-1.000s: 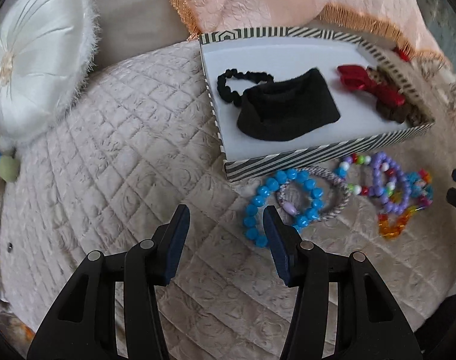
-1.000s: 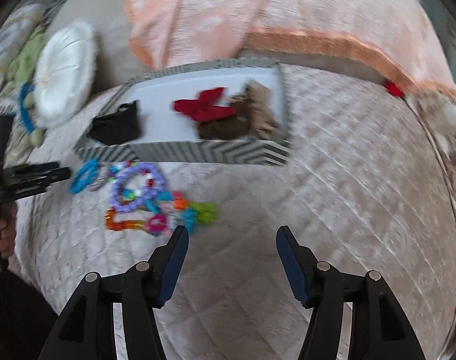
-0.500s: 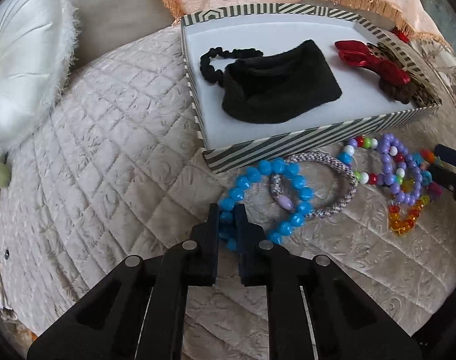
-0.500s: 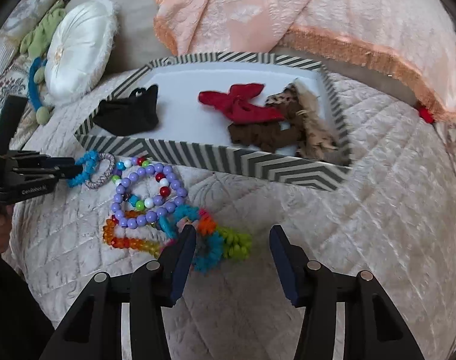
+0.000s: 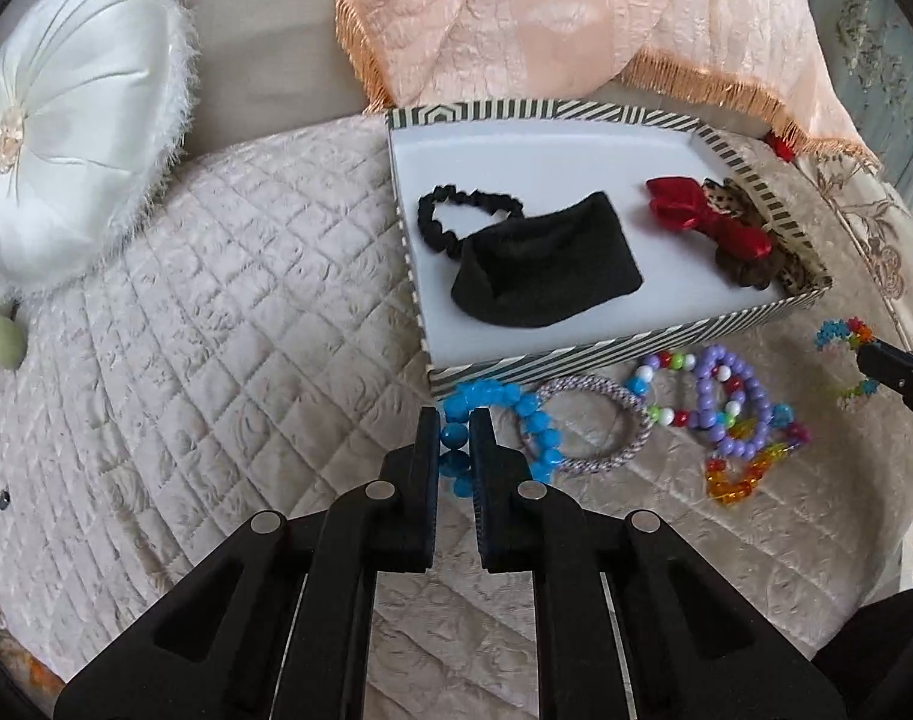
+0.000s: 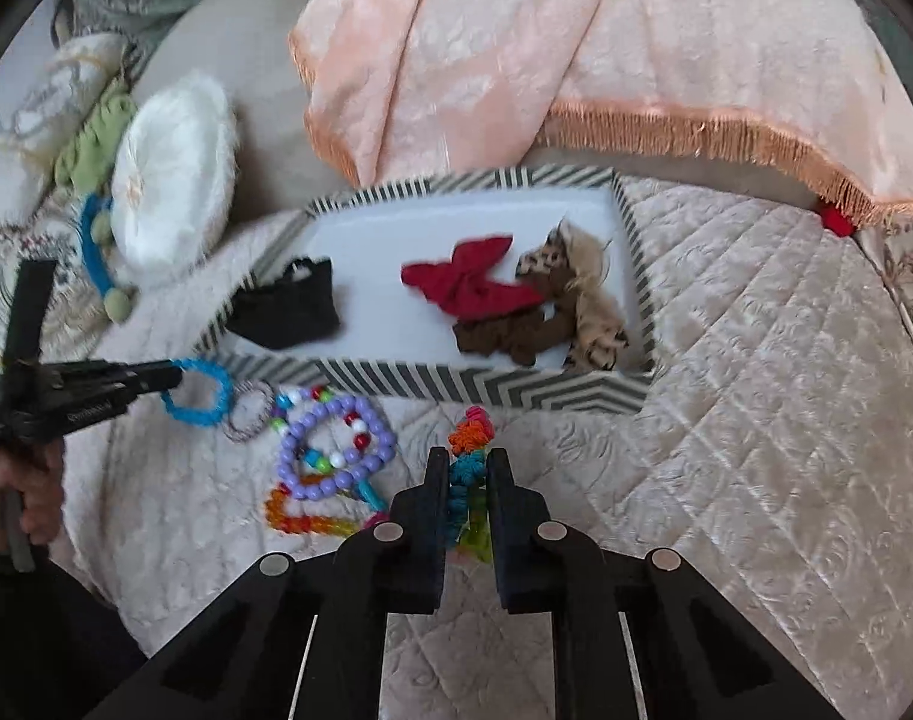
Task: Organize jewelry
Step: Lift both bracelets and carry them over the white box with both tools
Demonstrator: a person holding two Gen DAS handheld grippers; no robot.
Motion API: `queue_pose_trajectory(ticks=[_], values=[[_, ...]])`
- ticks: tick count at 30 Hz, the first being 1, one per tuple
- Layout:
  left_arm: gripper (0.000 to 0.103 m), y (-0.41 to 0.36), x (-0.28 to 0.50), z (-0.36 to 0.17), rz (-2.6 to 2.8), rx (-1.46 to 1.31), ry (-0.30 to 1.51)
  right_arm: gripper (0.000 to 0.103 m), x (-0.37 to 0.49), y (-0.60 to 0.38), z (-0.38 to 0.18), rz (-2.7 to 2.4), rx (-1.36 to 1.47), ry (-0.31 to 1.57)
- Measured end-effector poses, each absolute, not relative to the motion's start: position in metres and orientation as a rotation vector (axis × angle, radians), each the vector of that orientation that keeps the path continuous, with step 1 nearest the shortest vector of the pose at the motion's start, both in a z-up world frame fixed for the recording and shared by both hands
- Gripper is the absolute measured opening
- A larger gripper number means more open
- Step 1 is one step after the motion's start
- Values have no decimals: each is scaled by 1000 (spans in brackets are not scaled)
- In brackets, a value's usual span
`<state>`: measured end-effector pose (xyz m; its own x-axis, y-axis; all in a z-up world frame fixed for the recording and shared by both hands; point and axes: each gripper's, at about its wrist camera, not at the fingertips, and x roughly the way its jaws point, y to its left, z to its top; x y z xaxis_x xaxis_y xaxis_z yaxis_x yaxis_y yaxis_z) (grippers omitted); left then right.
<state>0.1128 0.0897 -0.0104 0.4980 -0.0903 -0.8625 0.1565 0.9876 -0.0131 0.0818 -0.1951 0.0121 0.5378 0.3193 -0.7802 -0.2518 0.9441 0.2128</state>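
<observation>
From the left wrist, we see our left gripper (image 5: 455,429) clamped on a bright blue beaded bracelet (image 5: 504,429) lying just before the striped, white-floored tray (image 5: 624,351).

From the right wrist, our right gripper (image 6: 467,471) pinches a multicoloured knotted bracelet (image 6: 469,450) near that tray's front wall, on the quilted beige bedspread (image 6: 756,390).

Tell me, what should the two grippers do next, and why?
Probably lift both a little and carry them toward the striped tray. The left gripper is shut on the blue bracelet, and the right gripper is shut on the rainbow bracelet. Both bracelets seem to be outside the tray, over the quilt.
</observation>
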Motion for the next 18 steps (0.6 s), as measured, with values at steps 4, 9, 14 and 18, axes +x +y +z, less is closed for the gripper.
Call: queue_pose_trajectory(ticks=[4, 9, 14, 18], values=[[8, 86, 111, -7, -142, 67, 1026, 11, 78, -195, 17, 338, 86, 933], [8, 91, 107, 10, -175, 33, 981, 11, 78, -192, 13, 319, 82, 940], [8, 104, 106, 24, -196, -37, 945, 11, 80, -193, 9, 293, 93, 946], [8, 105, 107, 24, -187, -42, 947, 11, 81, -190, 10, 293, 86, 938]])
